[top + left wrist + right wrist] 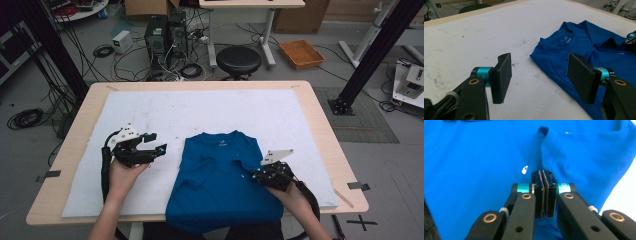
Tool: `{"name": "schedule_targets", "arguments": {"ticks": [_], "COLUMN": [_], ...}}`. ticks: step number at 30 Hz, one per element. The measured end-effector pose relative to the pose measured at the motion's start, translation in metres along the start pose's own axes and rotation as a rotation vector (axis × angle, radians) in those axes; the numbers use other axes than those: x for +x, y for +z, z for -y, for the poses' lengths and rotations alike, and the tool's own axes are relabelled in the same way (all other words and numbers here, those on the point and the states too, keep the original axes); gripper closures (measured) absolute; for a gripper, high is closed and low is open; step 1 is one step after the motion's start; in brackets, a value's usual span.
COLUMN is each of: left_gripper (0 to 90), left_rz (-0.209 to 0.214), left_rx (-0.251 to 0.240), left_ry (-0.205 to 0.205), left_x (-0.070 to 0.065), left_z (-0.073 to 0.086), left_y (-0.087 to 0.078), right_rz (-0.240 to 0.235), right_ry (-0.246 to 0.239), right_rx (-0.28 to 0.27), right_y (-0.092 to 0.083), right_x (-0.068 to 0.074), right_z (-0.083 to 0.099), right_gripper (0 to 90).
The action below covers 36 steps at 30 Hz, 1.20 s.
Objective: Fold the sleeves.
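Right gripper (543,176) fingers pressed together, seemingly pinching a raised fold of the blue T-shirt (220,175), probably to fold it. Left gripper (540,75) fingers spread, empty, hovering at nine o'clock. Shirt at six o'clock on the white-padded surface (200,107).

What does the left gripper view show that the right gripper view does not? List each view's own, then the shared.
Left gripper view: the left tongs open above the white mat, the collar, the table edge. Right gripper view: the right tongs shut, apparently pinching a raised fold of cloth. Both: the blue shirt and some mat.
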<state>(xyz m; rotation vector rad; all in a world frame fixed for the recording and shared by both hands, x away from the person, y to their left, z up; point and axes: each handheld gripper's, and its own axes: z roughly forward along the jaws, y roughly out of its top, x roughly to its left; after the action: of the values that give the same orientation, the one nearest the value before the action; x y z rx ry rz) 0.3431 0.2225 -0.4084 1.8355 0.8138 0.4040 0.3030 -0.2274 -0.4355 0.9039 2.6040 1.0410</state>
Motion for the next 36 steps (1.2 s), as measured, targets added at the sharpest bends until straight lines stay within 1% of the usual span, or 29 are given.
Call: {"name": "schedule_targets", "arguments": {"ticks": [1, 3, 5, 6, 7, 8, 9, 10, 11, 12, 13, 14, 15, 16, 17, 18, 19, 20, 21, 22, 23, 24, 26, 29, 30, 32, 33, 36], "left_gripper": [36.9, 36.9, 36.9, 36.9, 36.9, 36.9, 36.9, 36.9, 36.9, 36.9, 36.9, 36.9, 36.9, 36.9, 36.9, 36.9, 36.9, 36.9, 36.9, 36.9, 36.9, 36.9, 36.9, 36.9, 36.9, 36.9, 36.9, 36.9], "left_rz": [0.000, -0.001, 0.000, 0.001, 0.001, 0.001, 0.001, 0.000, 0.000, 0.000, 0.001, 0.004, 0.003, 0.003, 0.002, 0.004, 0.005, 0.007, 0.009, 0.010, 0.010, 0.009, 0.008, 0.008, 0.007, 0.008, 0.009, 0.019], "left_rx": [0.000, 0.001, 0.000, -0.001, -0.001, -0.003, -0.003, -0.004, -0.001, -0.005, -0.006, -0.009, -0.011, -0.008, -0.010, -0.010, -0.010, -0.011, -0.014, -0.016, -0.018, -0.020, -0.028, -0.024, -0.022, -0.010, -0.013, 0.001], "left_ry": [-0.002, -0.002, -0.001, -0.002, -0.002, -0.003, -0.002, 0.001, 0.003, 0.001, -0.001, -0.001, 0.002, 0.004, 0.004, 0.001, 0.002, 0.000, -0.001, -0.001, -0.003, -0.003, -0.001, -0.019, -0.024, -0.020, -0.025, -0.028], "left_x": [0.000, 0.001, 0.001, 0.001, 0.001, 0.001, 0.001, 0.001, 0.001, 0.000, 0.000, -0.001, -0.001, -0.001, -0.001, -0.002, -0.001, -0.001, -0.001, -0.001, -0.001, -0.001, -0.001, 0.001, 0.002, 0.003, 0.003, 0.003], "left_z": [0.000, 0.000, 0.000, 0.000, 0.000, 0.000, 0.000, 0.000, 0.000, 0.000, -0.001, -0.001, -0.002, -0.003, -0.003, -0.004, -0.006, -0.007, -0.008, -0.010, -0.012, -0.014, -0.017, -0.017, -0.016, -0.014, -0.012, -0.009], "left_y": [0.000, -0.001, -0.001, -0.001, -0.001, -0.001, -0.001, -0.001, -0.001, 0.000, 0.000, 0.001, 0.002, 0.003, 0.004, 0.006, 0.007, 0.009, 0.010, 0.011, 0.012, 0.014, 0.016, 0.018, 0.018, 0.018, 0.019, 0.020], "right_rz": [-0.012, -0.055, -0.107, -0.120, -0.120, -0.129, -0.152, -0.152, -0.144, -0.127, -0.127, -0.115, -0.094, -0.064, -0.017, -0.017, 0.000, 0.023, 0.044, 0.079, 0.079, 0.098, 0.114, 0.127, 0.127, 0.134, 0.137, 0.130], "right_ry": [-0.010, -0.044, -0.091, -0.116, -0.120, -0.114, -0.110, -0.110, -0.102, -0.059, -0.059, -0.037, 0.001, 0.021, 0.076, 0.076, 0.104, 0.136, 0.154, 0.173, 0.173, 0.180, 0.206, 0.232, 0.236, 0.243, 0.241, 0.240], "right_rx": [-0.008, -0.030, -0.043, -0.043, -0.036, -0.028, -0.037, -0.037, -0.051, -0.088, -0.088, -0.111, -0.127, -0.150, -0.181, -0.181, -0.197, -0.208, -0.217, -0.233, -0.233, -0.242, -0.261, -0.289, -0.300, -0.310, -0.310, -0.306], "right_y": [-0.002, -0.005, -0.007, -0.007, -0.007, -0.007, -0.008, -0.008, -0.010, -0.016, -0.016, -0.020, -0.023, -0.025, -0.026, -0.026, -0.025, -0.025, -0.024, -0.022, -0.022, -0.021, -0.020, -0.019, -0.019, -0.020, -0.019, -0.019], "right_x": [0.001, 0.002, 0.004, 0.004, 0.004, 0.003, 0.000, 0.000, -0.002, -0.007, -0.007, -0.011, -0.014, -0.019, -0.030, -0.030, -0.035, -0.040, -0.046, -0.054, -0.054, -0.058, -0.065, -0.073, -0.075, -0.076, -0.077, -0.078], "right_z": [0.000, 0.000, 0.000, 0.000, 0.000, 0.000, 0.000, 0.000, 0.000, -0.002, -0.002, -0.004, -0.006, -0.009, -0.015, -0.015, -0.019, -0.022, -0.026, -0.033, -0.033, -0.036, -0.041, -0.046, -0.046, -0.044, -0.042, -0.037], "right_gripper": [89.3, 89.3, 89.2, 89.1, 88.1, 83.4, 73.4, 73.4, 69.8, 65.6, 65.6, 63.2, 58.5, 56.0, 50.3, 50.3, 47.2, 45.7, 45.1, 43.5, 43.5, 43.1, 42.2, 41.3, 40.9, 40.5, 40.4, 39.9]}}
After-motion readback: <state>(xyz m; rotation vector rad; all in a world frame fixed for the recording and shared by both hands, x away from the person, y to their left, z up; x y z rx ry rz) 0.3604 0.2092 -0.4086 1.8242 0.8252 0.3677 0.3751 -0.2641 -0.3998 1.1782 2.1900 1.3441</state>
